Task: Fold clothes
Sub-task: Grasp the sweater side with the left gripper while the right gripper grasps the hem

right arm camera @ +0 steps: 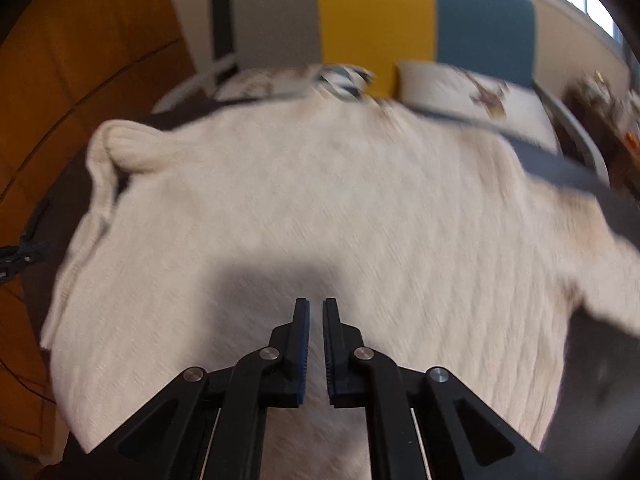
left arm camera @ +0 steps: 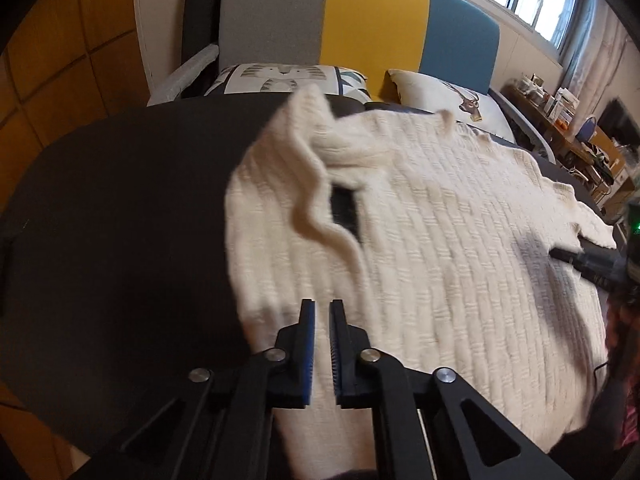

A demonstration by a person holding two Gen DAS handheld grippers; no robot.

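Observation:
A cream knitted sweater point(left arm camera: 440, 240) lies spread on a dark bed cover point(left arm camera: 120, 220); it also fills the right wrist view point(right arm camera: 320, 200). Its ribbed collar point(left arm camera: 312, 168) is rumpled and stands up at the sweater's left end. My left gripper point(left arm camera: 322, 305) hovers over the sweater's near left part, jaws nearly closed with a narrow gap, holding nothing. My right gripper point(right arm camera: 316, 302) hovers over the sweater's middle, jaws likewise nearly closed and empty. The right gripper's tip also shows at the right edge of the left wrist view point(left arm camera: 560, 255), by the sweater's far right part.
A headboard in grey, yellow and blue panels point(left arm camera: 372, 32) stands behind the bed, with printed pillows point(left arm camera: 280, 76) below it. A wooden wardrobe point(left arm camera: 60, 60) is at the left. A cluttered desk point(left arm camera: 568, 120) and a window are at the right.

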